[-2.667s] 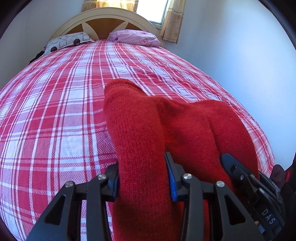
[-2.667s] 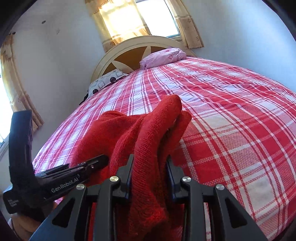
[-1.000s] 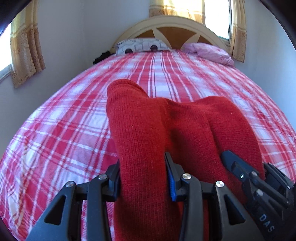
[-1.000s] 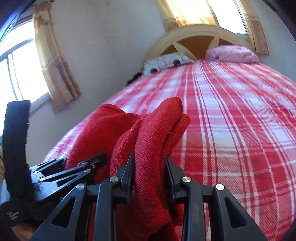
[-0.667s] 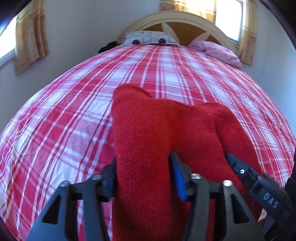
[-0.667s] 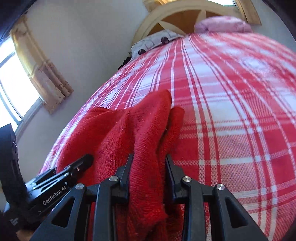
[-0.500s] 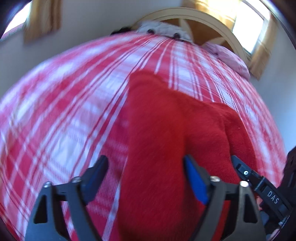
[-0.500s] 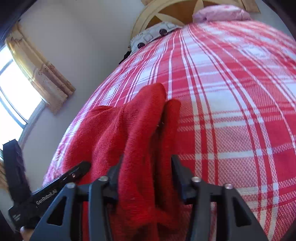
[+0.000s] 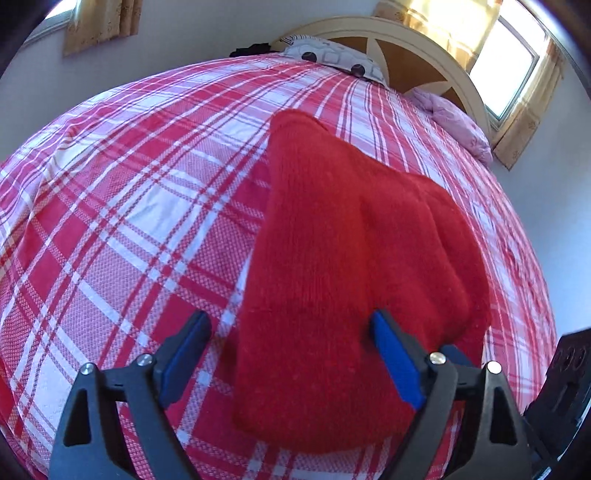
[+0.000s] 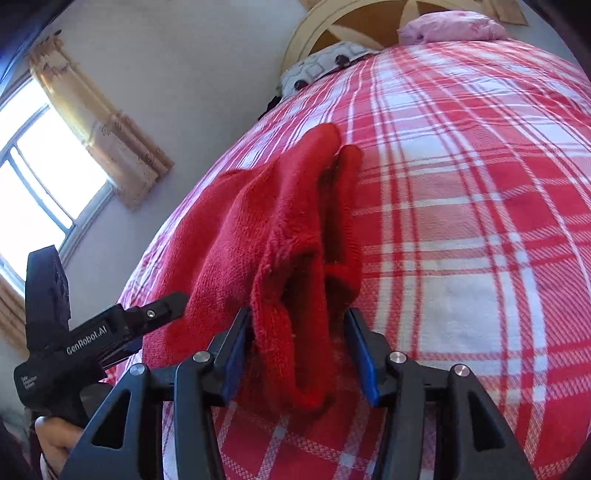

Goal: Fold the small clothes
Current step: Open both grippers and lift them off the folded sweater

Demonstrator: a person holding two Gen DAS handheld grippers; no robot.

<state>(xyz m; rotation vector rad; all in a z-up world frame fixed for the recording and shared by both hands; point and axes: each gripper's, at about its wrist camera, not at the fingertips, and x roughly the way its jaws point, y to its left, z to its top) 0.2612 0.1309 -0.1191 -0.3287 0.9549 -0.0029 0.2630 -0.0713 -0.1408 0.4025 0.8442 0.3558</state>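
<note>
The red knit cloth (image 9: 343, 266) lies on the bed (image 9: 122, 229), long way pointing ahead between my spread left claw (image 9: 291, 354) and spread right claw (image 10: 299, 350), maybe still brushing both.

Bedrm, plaid bed (image 9: 147, 192), headboard (image 9: 417, 40), pillows (image 10: 450, 26)

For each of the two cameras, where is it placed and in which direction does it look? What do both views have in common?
Left wrist: sits on the left gripper, faces up the bed toward the headboard; its two open fingers straddle the red garment.
Right wrist: sits on the right gripper, faces the same way, tilted; shows its open fingers, the left gripper and a hand.
Shared: garment, bed, headboard, both pillows.
</note>
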